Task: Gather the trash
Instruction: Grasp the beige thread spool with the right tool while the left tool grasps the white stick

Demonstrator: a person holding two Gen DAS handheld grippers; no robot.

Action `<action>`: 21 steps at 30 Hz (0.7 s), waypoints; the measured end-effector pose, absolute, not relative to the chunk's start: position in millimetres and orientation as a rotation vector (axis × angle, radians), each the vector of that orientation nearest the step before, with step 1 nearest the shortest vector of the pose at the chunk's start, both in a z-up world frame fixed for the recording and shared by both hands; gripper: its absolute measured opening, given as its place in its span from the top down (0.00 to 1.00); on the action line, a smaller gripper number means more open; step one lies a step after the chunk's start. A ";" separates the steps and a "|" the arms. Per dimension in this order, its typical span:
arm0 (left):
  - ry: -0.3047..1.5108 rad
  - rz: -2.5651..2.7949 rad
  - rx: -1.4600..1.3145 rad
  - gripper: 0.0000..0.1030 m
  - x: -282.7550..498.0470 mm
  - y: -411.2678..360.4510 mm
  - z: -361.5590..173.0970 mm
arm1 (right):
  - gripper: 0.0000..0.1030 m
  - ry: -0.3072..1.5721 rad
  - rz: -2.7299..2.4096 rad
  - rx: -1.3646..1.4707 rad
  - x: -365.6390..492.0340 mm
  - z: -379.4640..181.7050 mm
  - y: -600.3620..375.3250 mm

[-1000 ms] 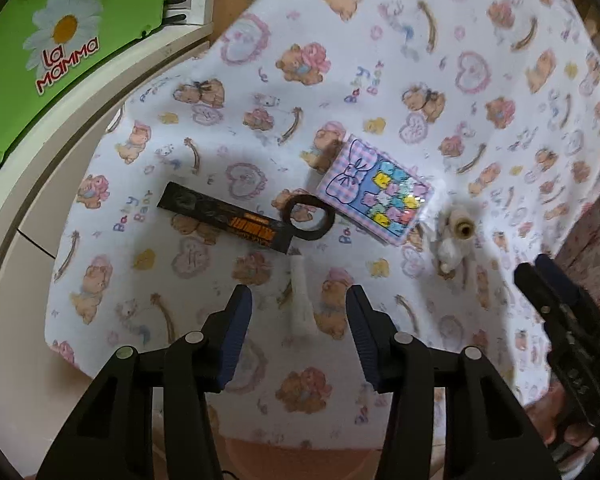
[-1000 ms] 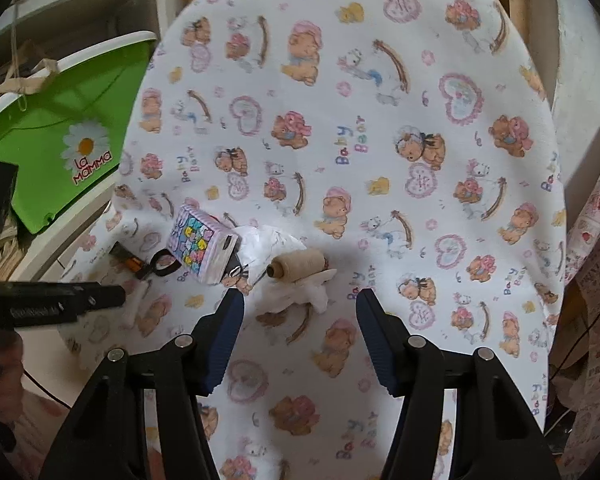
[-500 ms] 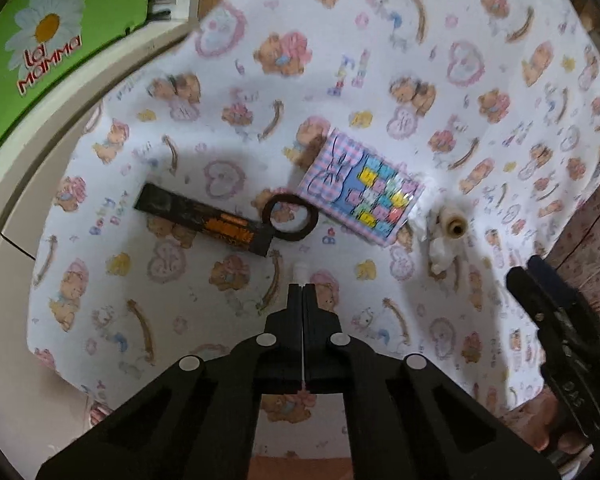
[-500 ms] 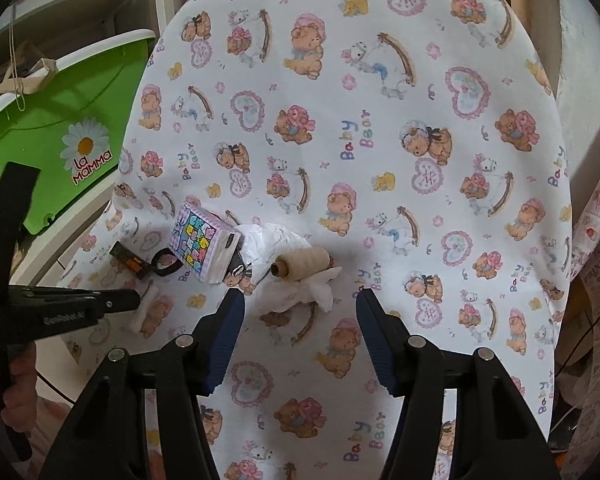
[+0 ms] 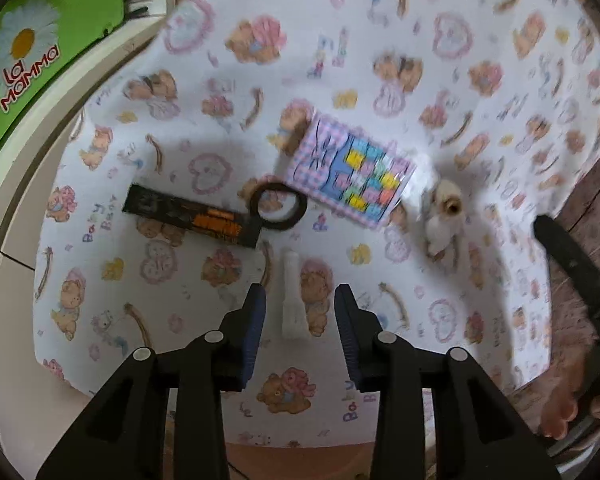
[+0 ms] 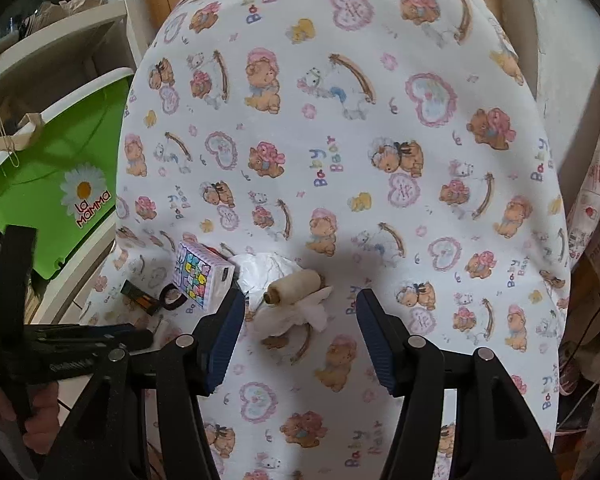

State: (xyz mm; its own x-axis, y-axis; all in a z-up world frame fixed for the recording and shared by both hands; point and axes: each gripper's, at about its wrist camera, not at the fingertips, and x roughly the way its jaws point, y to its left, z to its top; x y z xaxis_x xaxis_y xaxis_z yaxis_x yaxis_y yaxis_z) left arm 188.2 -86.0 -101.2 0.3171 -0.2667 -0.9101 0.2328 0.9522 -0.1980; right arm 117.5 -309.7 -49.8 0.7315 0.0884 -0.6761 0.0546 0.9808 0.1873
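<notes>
The left gripper (image 5: 300,312) is opening, pads straddling but not pressing a small white paper twist (image 5: 290,296) lying on the teddy-print cloth surface (image 5: 380,40). Next it must close squarely on it. The right gripper (image 6: 300,332) hangs released near crumpled white tissue (image 6: 284,312).

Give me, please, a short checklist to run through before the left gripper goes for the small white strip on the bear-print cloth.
1. White strip lies between the left gripper pads: ok.
2. Pads pressing on the strip: not ok; the jaws are opening and a gap shows on both sides.
3. Strip free of neighbours: ok; the black wrapper and the dark ring lie beyond it, apart.
4. Right gripper out of the way: ok; open over the crumpled tissue and thread spool, holding nothing.
5. Bin for the trash: cannot tell; only a green tub shows beside the bear-print cloth.
</notes>
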 end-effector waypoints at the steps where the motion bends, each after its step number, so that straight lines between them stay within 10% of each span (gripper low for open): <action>1: 1.219 -0.317 -0.014 0.67 189.0 -88.9 -105.2 | 0.41 0.759 0.028 0.213 118.9 -51.1 -310.3; 5: 1.212 -0.310 0.005 0.90 189.1 -93.3 -108.8 | 0.41 0.802 0.052 0.273 124.6 -58.7 -315.8; 21: 0.932 -0.279 0.013 0.90 175.3 -80.1 -61.5 | 0.41 0.868 0.079 0.653 158.1 -78.2 -346.1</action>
State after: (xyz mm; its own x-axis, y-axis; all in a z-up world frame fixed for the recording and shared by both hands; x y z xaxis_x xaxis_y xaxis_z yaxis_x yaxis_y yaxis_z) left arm 175.3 -80.1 -61.5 0.5630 -0.2315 -0.7934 0.2423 0.9640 -0.1093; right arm 158.1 -346.1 -78.2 0.6566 0.3203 -0.6829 0.1924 0.8043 0.5623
